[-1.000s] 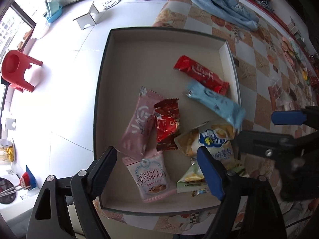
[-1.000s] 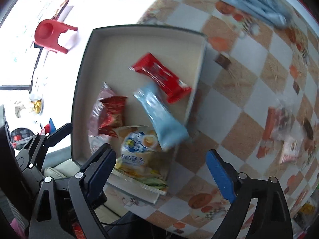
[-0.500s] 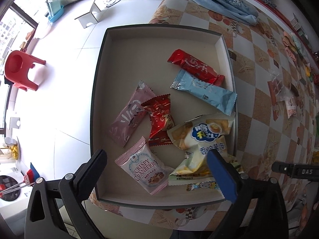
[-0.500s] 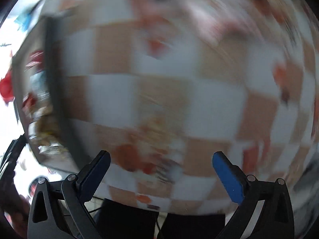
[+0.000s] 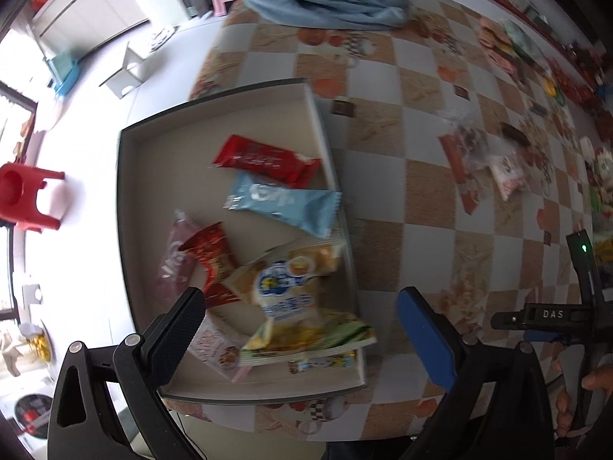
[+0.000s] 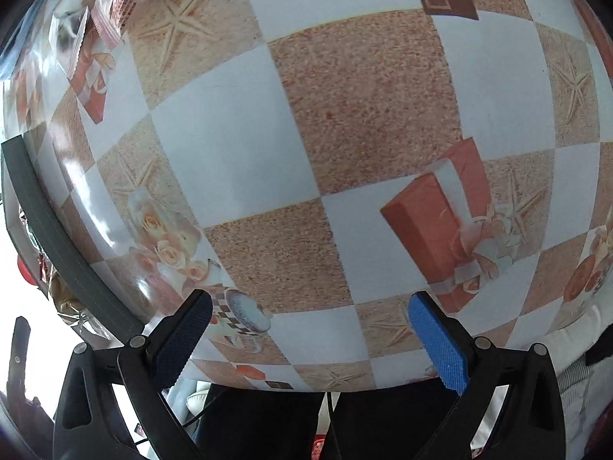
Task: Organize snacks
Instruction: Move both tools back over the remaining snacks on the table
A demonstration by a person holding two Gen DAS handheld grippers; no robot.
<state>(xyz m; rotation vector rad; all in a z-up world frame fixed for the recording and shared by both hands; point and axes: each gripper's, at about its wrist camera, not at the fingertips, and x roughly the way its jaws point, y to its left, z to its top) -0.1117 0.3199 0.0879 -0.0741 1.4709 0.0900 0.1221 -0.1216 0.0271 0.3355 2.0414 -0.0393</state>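
A shallow beige tray (image 5: 161, 145) sits at the table's left edge and holds several snack packets: a red bar (image 5: 264, 159), a light blue bar (image 5: 283, 203), a pink packet (image 5: 172, 264), a small red packet (image 5: 210, 257) and a yellow-blue chip bag (image 5: 287, 280). My left gripper (image 5: 302, 329) is open and empty above the tray's near right corner. My right gripper (image 6: 306, 337) is open and empty, low over bare checkered tablecloth, with the tray's dark rim (image 6: 46, 214) at its left. Loose snacks (image 5: 479, 161) lie on the cloth to the right.
A blue cloth (image 5: 329, 4) lies at the table's far end. More small items (image 5: 555, 88) crowd the far right side. A red plastic stool (image 5: 23, 195) stands on the white floor to the left. The right gripper's handle (image 5: 574, 314) shows at the right.
The light blue bar dropped from the right gripper into the tray. The right gripper swung away to the right and down over the tablecloth. The left gripper shifted right.
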